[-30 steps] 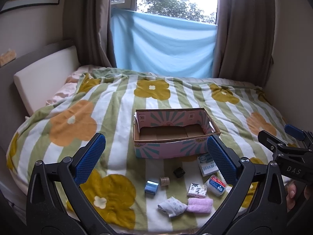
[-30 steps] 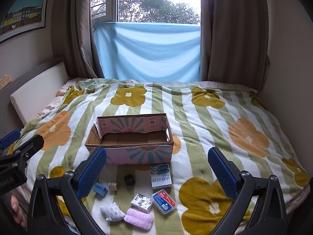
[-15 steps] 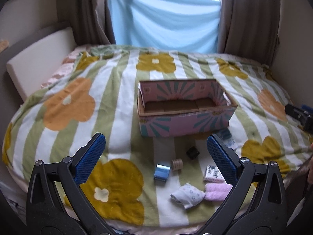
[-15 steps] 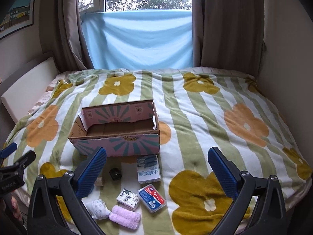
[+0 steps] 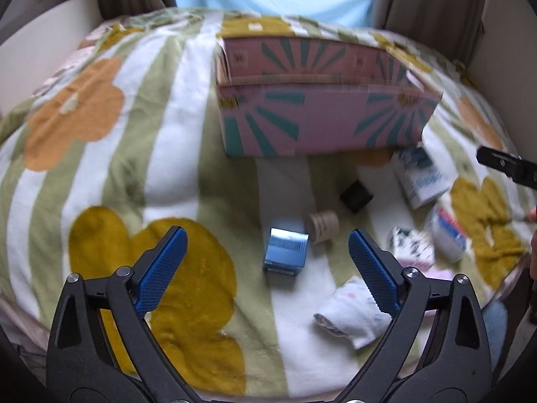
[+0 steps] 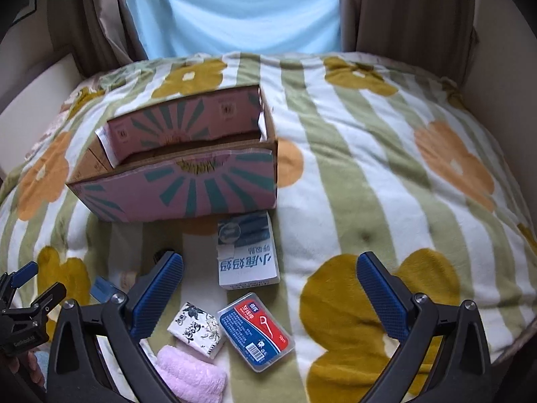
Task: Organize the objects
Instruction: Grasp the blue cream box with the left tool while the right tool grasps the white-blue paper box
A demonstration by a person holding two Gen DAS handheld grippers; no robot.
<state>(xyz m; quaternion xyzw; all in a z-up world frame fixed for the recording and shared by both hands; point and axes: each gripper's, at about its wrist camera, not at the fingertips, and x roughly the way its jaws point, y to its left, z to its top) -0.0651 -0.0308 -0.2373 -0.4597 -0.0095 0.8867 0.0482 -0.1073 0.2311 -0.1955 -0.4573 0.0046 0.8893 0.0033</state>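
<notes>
An open pink and teal cardboard box (image 5: 322,124) (image 6: 188,184) sits on the flowered blanket. In front of it lie small items: a shiny blue box (image 5: 285,252), a tan roll (image 5: 323,225), a black cube (image 5: 356,196), a white and blue carton (image 6: 246,252), a floss-pick case (image 6: 256,330), a tissue pack (image 6: 198,329), a pink towel roll (image 6: 189,374) and a white sock bundle (image 5: 352,314). My left gripper (image 5: 266,265) is open, empty, with the blue box between its fingers' line. My right gripper (image 6: 268,297) is open, empty, over the floss-pick case and the carton.
The blanket (image 6: 386,181) covers the whole bed. A white headboard cushion (image 5: 43,37) stands on the left, a wall (image 6: 503,77) on the right, curtains and a blue cloth (image 6: 235,13) behind. The left gripper's tip shows in the right wrist view (image 6: 32,297).
Both grippers have moved forward and down toward the items in front of the box. The box and items look larger. Both stay open.
</notes>
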